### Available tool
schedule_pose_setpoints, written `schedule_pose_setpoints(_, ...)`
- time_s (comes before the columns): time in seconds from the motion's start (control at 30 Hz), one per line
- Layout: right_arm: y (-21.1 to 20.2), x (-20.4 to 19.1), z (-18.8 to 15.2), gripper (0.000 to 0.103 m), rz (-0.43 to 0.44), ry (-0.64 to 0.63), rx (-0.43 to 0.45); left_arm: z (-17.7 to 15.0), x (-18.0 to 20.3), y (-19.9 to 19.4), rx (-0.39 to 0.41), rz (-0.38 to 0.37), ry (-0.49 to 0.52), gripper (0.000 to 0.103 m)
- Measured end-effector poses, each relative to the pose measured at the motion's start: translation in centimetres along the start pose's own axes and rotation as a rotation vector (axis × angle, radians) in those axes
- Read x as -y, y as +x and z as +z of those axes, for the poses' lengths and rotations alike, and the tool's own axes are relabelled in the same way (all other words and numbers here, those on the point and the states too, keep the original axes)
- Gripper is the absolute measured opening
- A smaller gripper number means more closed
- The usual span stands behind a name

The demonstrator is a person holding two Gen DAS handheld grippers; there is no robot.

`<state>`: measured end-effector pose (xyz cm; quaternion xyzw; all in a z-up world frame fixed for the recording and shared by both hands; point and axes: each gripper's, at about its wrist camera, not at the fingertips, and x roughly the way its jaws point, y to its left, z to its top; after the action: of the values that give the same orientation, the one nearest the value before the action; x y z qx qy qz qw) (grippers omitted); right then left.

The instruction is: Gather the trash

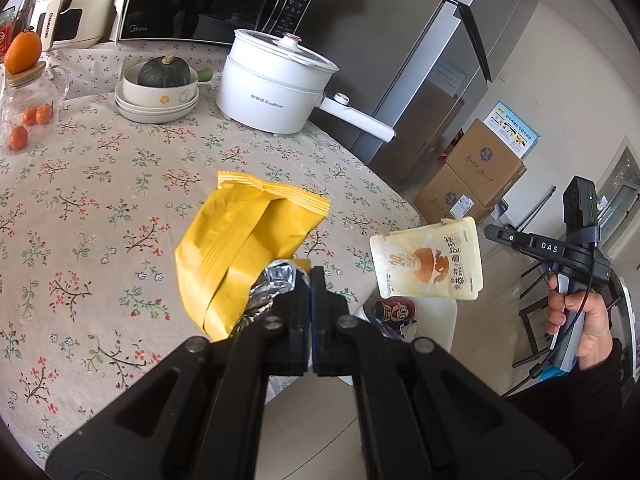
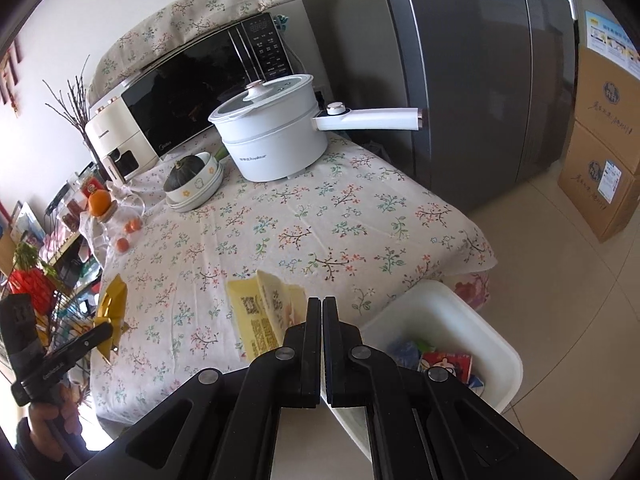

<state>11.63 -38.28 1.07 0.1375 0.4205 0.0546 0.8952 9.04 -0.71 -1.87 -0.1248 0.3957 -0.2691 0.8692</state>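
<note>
A: Left gripper (image 1: 310, 276) is clamped tight on a yellow snack bag (image 1: 244, 248). Its jaws pinch the bag's torn, foil-lined corner, and the rest of the bag sticks up and to the left of the fingertips, lifted above the floral tablecloth (image 1: 100, 184).

B: And the other one?

A: Right gripper (image 2: 322, 304) is closed too, on a pale yellow wrapper (image 2: 264, 312). In its own view the wrapper fans out to the left of the fingertips, printed side showing, with codes and small text on it. From the left wrist view the same wrapper (image 1: 428, 260) hangs in the air past the table's edge, right of the yellow bag.

B: Where is the bin?

A: A white bin (image 2: 460, 320) stands on the floor against the table's near corner, just right of and below the right gripper's tips. Some coloured packaging already lies inside it.

B: Anything else on the table?

A: A white electric pot (image 2: 276, 136), a stack of bowls with a green squash (image 1: 164, 74) on top, and a glass jar with an orange (image 1: 22, 52) on its lid, all well back from both wrappers. A hand (image 1: 580, 320) grips the right tool's handle.
</note>
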Motion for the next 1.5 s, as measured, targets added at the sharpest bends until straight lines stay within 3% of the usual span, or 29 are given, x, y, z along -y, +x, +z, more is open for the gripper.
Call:
schedule_pose_setpoints(0.1,0.5,1.2,-0.6,0.007,0.045,0.05,-0.025,-0.1,0.3,0.7,-0.013,0.006,0.005,0.001)
schedule_pose_setpoints(0.17,1.1,1.8,-1.1,0.029,0.042,0.073,-0.049,-0.3,0.1,1.3,-0.025,0.017,0.001,0.001)
schedule_pose_setpoints(0.2,1.3,2.0,-1.3,0.05,0.036,0.078,-0.054,-0.3,0.0,1.6,-0.031,0.022,-0.001,0.001)
schedule_pose_setpoints(0.23,1.6,2.1,-1.4,0.058,0.029,0.079,-0.056,-0.4,-0.1,1.8,-0.037,0.028,-0.002,0.001)
schedule_pose_setpoints(0.63,3.3,2.4,-3.4,0.063,0.019,0.041,-0.143,-2.2,2.5,2.7,-0.102,-0.015,0.068,0.001)
schedule_pose_setpoints(0.73,3.5,2.2,-6.3,0.065,0.026,-0.003,-0.203,-3.1,3.2,2.3,-0.122,-0.034,0.096,0.001)
schedule_pose_setpoints(0.87,5.0,0.1,-12.4,0.068,0.036,-0.154,-0.319,-5.2,3.3,0.9,-0.149,-0.042,0.126,0.001)
schedule_pose_setpoints(1.13,15.6,-5.0,-22.4,0.069,0.104,-0.355,-0.603,-10.0,1.8,-0.3,-0.235,-0.046,0.109,0.001)
schedule_pose_setpoints(1.27,21.9,-7.2,-26.2,0.069,0.112,-0.441,-0.656,-10.1,0.9,-1.8,-0.212,-0.044,0.097,0.001)
schedule_pose_setpoints(1.5,31.0,-5.6,-33.0,0.069,0.035,-0.413,-0.721,-9.9,-0.6,-2.6,-0.199,-0.032,0.066,0.001)
